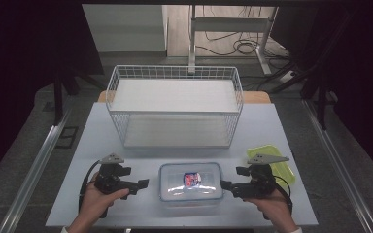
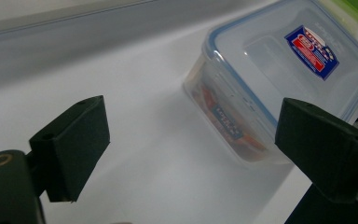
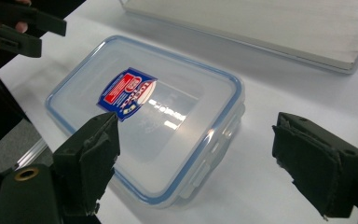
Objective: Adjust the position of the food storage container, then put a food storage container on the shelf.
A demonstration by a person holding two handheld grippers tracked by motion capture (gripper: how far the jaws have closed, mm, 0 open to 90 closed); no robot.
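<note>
One clear lidded container (image 1: 190,181), one green lid (image 1: 273,160), one white wire basket (image 1: 175,104) and two tools on one counter (image 1: 102,126)

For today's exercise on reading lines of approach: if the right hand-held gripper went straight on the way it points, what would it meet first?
Most likely the clear lidded container: the right hand-held gripper, jaws open, points at its near side. Exact height is hard to judge.
</note>
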